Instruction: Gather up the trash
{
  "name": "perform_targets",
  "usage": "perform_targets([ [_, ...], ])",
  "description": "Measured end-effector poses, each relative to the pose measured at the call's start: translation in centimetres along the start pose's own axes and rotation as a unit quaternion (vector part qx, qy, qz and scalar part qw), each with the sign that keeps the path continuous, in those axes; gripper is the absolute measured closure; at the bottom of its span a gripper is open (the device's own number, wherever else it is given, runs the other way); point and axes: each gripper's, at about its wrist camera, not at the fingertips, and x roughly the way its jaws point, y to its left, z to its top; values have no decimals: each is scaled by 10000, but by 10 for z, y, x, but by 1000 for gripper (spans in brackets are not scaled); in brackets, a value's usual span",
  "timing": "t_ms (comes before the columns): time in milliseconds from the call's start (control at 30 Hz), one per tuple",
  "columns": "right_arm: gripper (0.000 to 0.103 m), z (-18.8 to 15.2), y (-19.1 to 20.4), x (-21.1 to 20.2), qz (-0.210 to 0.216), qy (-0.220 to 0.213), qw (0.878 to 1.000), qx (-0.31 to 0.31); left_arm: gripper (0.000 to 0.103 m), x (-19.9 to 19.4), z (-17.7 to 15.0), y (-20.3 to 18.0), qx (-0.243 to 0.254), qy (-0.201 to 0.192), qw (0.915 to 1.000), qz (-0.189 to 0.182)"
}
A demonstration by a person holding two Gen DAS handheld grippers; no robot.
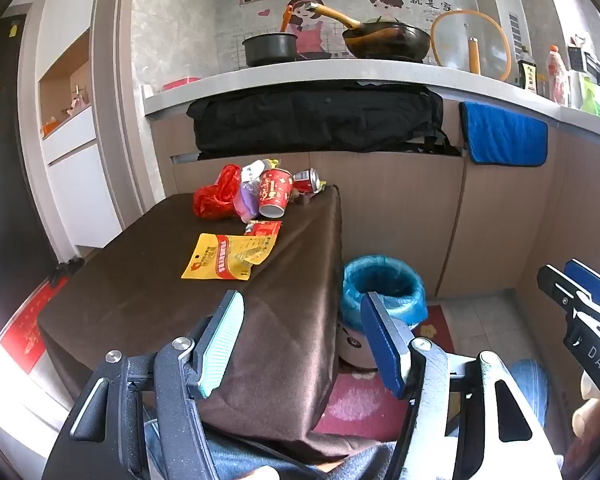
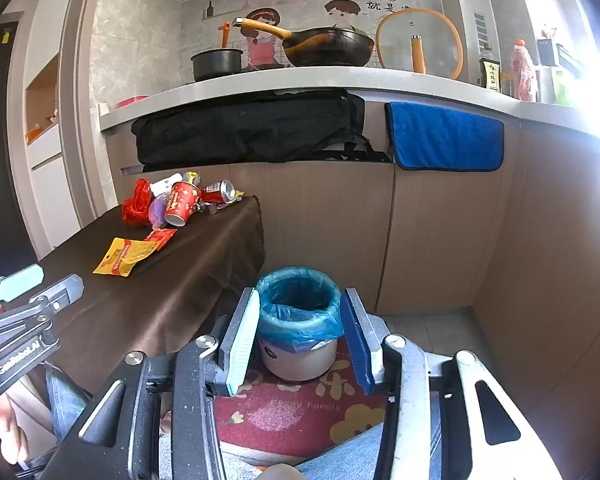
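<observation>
Trash lies on a brown-clothed table (image 1: 148, 300): a yellow snack packet (image 1: 230, 256), a red paper cup (image 1: 275, 192) on its side, a red plastic bag (image 1: 216, 196), a crushed can (image 1: 310, 180) and other wrappers at the far end. A white bin with a blue liner (image 1: 384, 284) stands on the floor right of the table; it also shows in the right wrist view (image 2: 298, 312). My left gripper (image 1: 302, 340) is open and empty over the table's near right corner. My right gripper (image 2: 300, 340) is open and empty, in front of the bin.
A kitchen counter (image 1: 300, 76) with pots, a wok and bottles runs behind the table. A black bag (image 1: 316, 120) and a blue towel (image 1: 504, 136) hang below it. A red floor mat (image 2: 292, 412) lies under the bin. Cabinet doors close the right side.
</observation>
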Motion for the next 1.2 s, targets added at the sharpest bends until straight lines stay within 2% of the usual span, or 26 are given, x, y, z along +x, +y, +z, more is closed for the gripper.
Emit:
perform_targets([
  [1200,63,-1,0,0,23,-33,10000,38,42,0,0,0,-21,-15,10000,-11],
])
